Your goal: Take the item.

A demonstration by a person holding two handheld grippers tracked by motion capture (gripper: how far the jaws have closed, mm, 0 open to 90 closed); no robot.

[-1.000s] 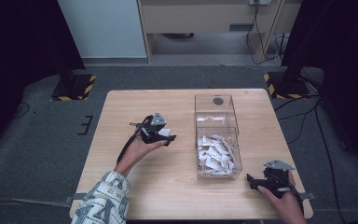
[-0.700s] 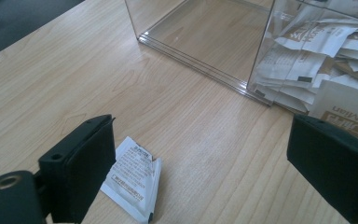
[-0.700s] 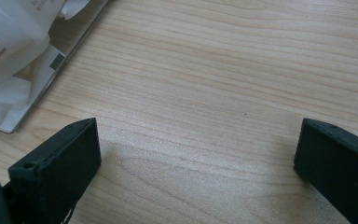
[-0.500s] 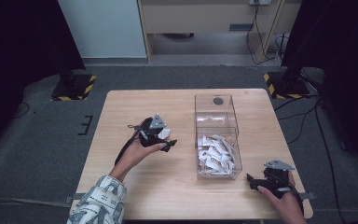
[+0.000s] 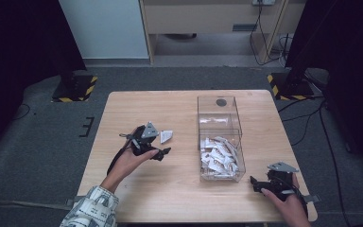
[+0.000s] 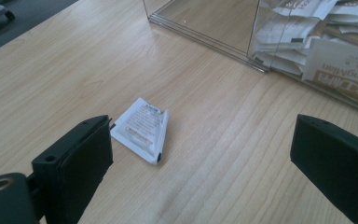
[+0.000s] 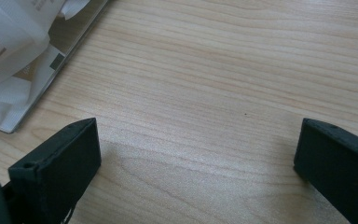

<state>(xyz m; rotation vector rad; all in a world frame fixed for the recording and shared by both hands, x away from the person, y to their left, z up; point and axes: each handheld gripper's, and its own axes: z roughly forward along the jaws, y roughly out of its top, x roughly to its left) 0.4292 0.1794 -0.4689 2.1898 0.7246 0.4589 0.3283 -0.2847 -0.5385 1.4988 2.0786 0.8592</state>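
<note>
High view: the bench (image 5: 179, 198) carries a clear box (image 5: 220, 137) at its centre-right, split in two compartments. The near compartment holds a heap of white sachets (image 5: 220, 158); the far one appears bare apart from a dark round mark on its floor, whose nature cannot be made out. The open top suits dropping in or lifting out from above.

One loose sachet (image 5: 166, 136) lies flat on the bench at about 9 o'clock from the box, well apart from its wall. The left tool (image 5: 163, 152) sits just beside it, at roughly 6 o'clock from the sachet. Its jaws have just been opening and now stand wide apart, with nothing between them. In the left gripper view the sachet (image 6: 142, 128) rests ahead of the jaw at the left of that view, apart from it, one edge curled up off the wood. Judged from this, the sachet has been set down singly outside the box.

The right tool (image 5: 256, 182) rests low at the bench's near right corner, jaws apart and empty, apparently parked clear of the work.

Print on the loose sachet is too small to read. Box contents overlap, so a count is not possible.
</note>
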